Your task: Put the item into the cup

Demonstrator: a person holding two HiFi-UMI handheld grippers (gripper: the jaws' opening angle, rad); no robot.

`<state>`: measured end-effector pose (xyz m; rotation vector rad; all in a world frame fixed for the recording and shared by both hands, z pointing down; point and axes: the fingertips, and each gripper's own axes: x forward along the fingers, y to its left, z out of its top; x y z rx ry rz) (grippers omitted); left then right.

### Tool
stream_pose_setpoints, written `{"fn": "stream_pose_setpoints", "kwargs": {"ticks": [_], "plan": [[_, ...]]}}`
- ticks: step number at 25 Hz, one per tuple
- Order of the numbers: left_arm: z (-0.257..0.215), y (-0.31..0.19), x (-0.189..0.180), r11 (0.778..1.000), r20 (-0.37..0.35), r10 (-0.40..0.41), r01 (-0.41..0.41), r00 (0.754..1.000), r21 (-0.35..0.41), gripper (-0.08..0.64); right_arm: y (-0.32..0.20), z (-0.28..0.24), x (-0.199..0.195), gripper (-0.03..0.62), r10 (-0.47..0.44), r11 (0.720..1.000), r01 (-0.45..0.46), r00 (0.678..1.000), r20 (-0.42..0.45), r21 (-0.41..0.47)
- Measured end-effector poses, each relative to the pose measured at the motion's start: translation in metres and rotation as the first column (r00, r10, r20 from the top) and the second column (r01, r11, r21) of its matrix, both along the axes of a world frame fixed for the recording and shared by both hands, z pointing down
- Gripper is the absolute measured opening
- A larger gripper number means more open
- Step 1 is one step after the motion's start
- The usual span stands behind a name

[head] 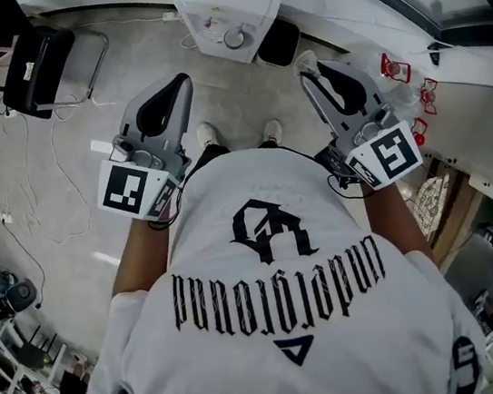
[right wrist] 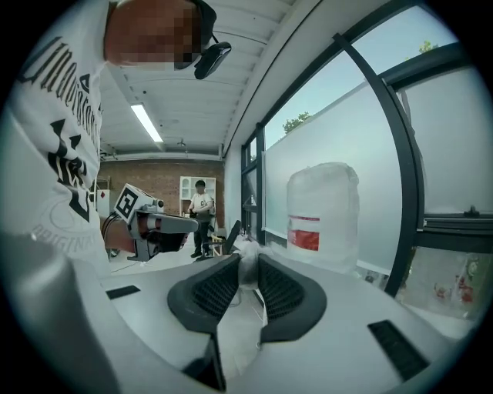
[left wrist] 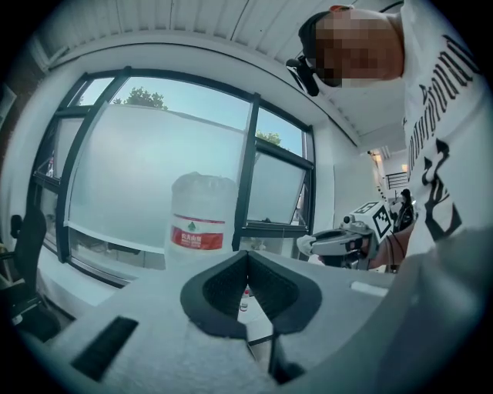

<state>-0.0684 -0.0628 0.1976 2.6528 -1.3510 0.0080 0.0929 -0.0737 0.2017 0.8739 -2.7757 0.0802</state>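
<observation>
The right gripper (right wrist: 249, 260) has its jaws pinched narrow on a crumpled clear item (right wrist: 249, 267) at their tips. The left gripper (left wrist: 248, 255) has its jaws closed on nothing. A big water jug (right wrist: 323, 212) stands at one o'clock of the right jaws. I can pick out no cup, so I'd find it first and carry the item level with a steady squeeze.

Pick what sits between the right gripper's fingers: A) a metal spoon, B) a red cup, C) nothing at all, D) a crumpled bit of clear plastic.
D: in the right gripper view, the right gripper has its fingers closed on a crumpled bit of clear plastic, which fills the gap between them.
</observation>
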Motion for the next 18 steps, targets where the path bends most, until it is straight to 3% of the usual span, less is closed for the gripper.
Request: {"fn": "stream_pose_setpoints", "kwargs": {"ticks": [12,18], "plan": [[0.01,-0.005,-0.084,0.992,-0.034,0.124,-0.124,0.992,0.001,0.012,0.009,0.005,-0.084,0.08,0.128,0.992,-0.128,0.991,-0.024,-0.002],[0.012,-0.007,-0.094,0.986,-0.03,0.164,-0.164,0.986,-0.006,0.012,0.01,0.005,-0.093,0.081,0.164,0.987,-0.164,0.986,-0.021,-0.003]]}}
